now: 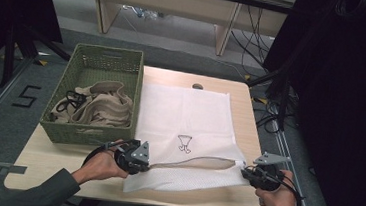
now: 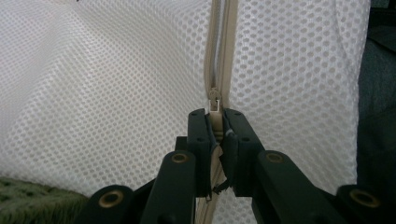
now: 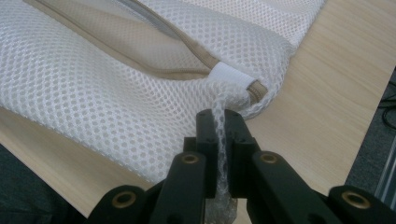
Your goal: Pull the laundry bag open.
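Observation:
A white mesh laundry bag (image 1: 184, 118) lies flat on the wooden table (image 1: 251, 120), with a small black drawing on it. A beige zipper (image 1: 201, 162) runs along its near edge and gapes open. My left gripper (image 1: 146, 164) is at the zipper's left end, shut on the zipper slider (image 2: 214, 100), with the pull pinched between the jaws at the gripper (image 2: 215, 119). My right gripper (image 1: 244, 171) is at the bag's near right corner. Its jaws (image 3: 219, 122) are shut on a bunched strip of mesh (image 3: 218, 140) just below the zipper's white end tab (image 3: 229, 74).
A green woven basket (image 1: 94, 57) stands at the table's left, holding beige cloth (image 1: 101, 107) and a black strap. A small dark knob (image 1: 197, 86) sits at the table's far edge. Desk legs and cables lie beyond; dark stands flank both sides.

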The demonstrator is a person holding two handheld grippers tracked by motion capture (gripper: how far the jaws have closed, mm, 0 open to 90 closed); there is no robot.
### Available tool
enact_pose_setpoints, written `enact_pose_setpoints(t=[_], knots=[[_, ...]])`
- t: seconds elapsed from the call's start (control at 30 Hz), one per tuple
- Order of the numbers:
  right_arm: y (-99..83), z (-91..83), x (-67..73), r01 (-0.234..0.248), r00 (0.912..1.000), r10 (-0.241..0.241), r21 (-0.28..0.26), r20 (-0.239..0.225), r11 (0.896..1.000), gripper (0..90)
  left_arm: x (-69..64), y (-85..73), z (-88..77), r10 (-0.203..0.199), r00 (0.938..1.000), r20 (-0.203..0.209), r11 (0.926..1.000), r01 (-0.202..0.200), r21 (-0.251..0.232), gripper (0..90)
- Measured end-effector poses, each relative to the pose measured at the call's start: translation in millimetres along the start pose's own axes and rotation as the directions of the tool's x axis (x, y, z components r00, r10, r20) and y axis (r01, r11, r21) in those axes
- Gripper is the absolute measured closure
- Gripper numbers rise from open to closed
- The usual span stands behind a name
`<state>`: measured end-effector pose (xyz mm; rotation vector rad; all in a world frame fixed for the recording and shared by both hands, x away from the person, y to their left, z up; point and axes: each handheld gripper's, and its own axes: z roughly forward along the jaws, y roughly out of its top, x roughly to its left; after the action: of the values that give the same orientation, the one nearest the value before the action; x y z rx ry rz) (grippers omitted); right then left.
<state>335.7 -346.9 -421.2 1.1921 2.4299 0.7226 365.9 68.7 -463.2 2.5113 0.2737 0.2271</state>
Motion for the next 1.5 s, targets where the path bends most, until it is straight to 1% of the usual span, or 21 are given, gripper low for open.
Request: enact_pose_setpoints(t=[0.13,0.3,0.37,0.4,0.43,0.47,0.53,0.63,0.67,0.7,0.73,0.77,0.83,0.87,0.97,1.0,1.07,1.23,1.33,1.47,1.5], knots=[[0.1,0.5,0.2,-0.003,1.0000,0.003,0.003,0.003,1.000,87.1,1.4,-5.6,-5.8,-0.006,0.9999,-0.014,1.0000,0.006,-0.002,81.6],[-0.4,1.8,0.5,0.000,1.0000,0.000,0.006,-0.001,1.000,87.2,3.6,-14.0,-11.9,-0.024,0.9996,-0.017,0.9997,0.024,-0.004,81.6],[0.0,2.7,0.3,0.004,1.0000,-0.004,0.004,-0.005,1.000,87.2,3.4,-17.2,-13.1,-0.028,0.9994,-0.022,0.9996,0.028,0.002,81.6],[0.1,2.7,0.2,0.006,1.0000,-0.006,0.007,0.001,1.000,87.2,3.6,-19.0,-13.5,-0.039,0.9991,-0.018,0.9992,0.038,-0.006,81.6],[-0.1,2.6,0.7,-0.003,1.0000,0.003,0.006,-0.005,1.000,87.2,4.2,-20.3,-14.1,-0.032,0.9993,-0.021,0.9995,0.032,0.004,81.6],[-0.2,2.4,0.6,0.000,1.0000,0.000,0.011,-0.002,1.000,87.2,4.0,-21.6,-14.1,-0.034,0.9991,-0.025,0.9994,0.035,0.005,81.6],[-0.6,3.4,-0.1,-0.002,1.0000,0.002,0.009,-0.005,1.000,87.2,5.5,-25.4,-14.9,-0.049,0.9986,-0.022,0.9988,0.049,0.000,81.6],[-1.1,3.9,-0.1,-0.004,1.0000,0.004,0.012,-0.004,1.000,87.2,4.9,-28.8,-15.7,-0.047,0.9985,-0.029,0.9989,0.047,-0.001,81.6],[-0.9,3.9,-0.1,-0.004,1.0000,0.004,0.012,-0.003,1.000,87.2,4.7,-29.4,-16.4,-0.049,0.9983,-0.032,0.9988,0.049,0.004,81.6],[-0.8,3.9,-0.2,-0.004,1.0000,0.004,0.013,0.000,1.000,87.2,4.7,-31.7,-17.0,-0.039,0.9981,-0.048,0.9989,0.040,0.023,81.6],[-1.0,3.8,-0.8,0.001,0.9999,-0.001,0.022,0.014,1.000,87.2,5.4,-34.1,-17.3,-0.039,0.9978,-0.054,0.9986,0.041,0.033,81.6],[-1.4,3.6,-1.5,-0.002,0.9999,0.001,0.031,0.015,1.000,87.2,6.6,-38.5,-17.4,-0.049,0.9971,-0.058,0.9979,0.052,0.038,81.6],[-3.3,3.0,-3.7,-0.004,0.9998,0.004,0.027,0.019,1.000,87.1,9.0,-48.8,-18.1,-0.069,0.9950,-0.072,0.9961,0.073,0.051,81.6],[-3.7,3.2,-3.8,-0.010,0.9998,0.009,0.027,0.016,1.000,87.2,10.4,-54.8,-19.4,-0.085,0.9943,-0.064,0.9945,0.089,0.056,81.6],[-3.2,4.0,-2.9,-0.011,0.9999,0.011,0.026,0.005,1.000,87.2,11.0,-62.0,-23.3,-0.102,0.9923,-0.071,0.9937,0.105,0.040,81.6],[-2.4,4.6,-2.1,-0.001,1.0000,0.001,0.027,0.003,1.000,87.2,11.2,-62.1,-24.6,-0.107,0.9916,-0.073,0.9935,0.109,0.032,81.6],[-1.0,5.5,-1.5,0.001,1.0000,-0.001,0.034,0.008,0.999,87.2,10.7,-60.3,-26.0,-0.103,0.9917,-0.077,0.9940,0.105,0.029,81.5],[-2.8,6.9,-1.5,-0.003,1.0000,0.002,0.040,0.006,0.999,87.1,10.0,-60.5,-23.5,-0.100,0.9924,-0.072,0.9937,0.103,0.045,81.5],[-3.4,9.1,-1.1,0.009,0.9999,-0.009,0.040,0.008,0.999,87.0,9.7,-59.6,-22.3,-0.101,0.9921,-0.074,0.9934,0.105,0.046,81.5],[-4.8,11.4,-0.7,0.013,0.9999,-0.013,0.044,0.001,0.999,86.0,9.4,-58.3,-20.6,-0.108,0.9909,-0.079,0.9928,0.112,0.043,81.5],[-5.3,12.4,-0.2,0.018,0.9998,-0.018,0.053,-0.010,0.998,85.8,9.3,-57.8,-19.9,-0.109,0.9908,-0.080,0.9927,0.113,0.043,81.4]])
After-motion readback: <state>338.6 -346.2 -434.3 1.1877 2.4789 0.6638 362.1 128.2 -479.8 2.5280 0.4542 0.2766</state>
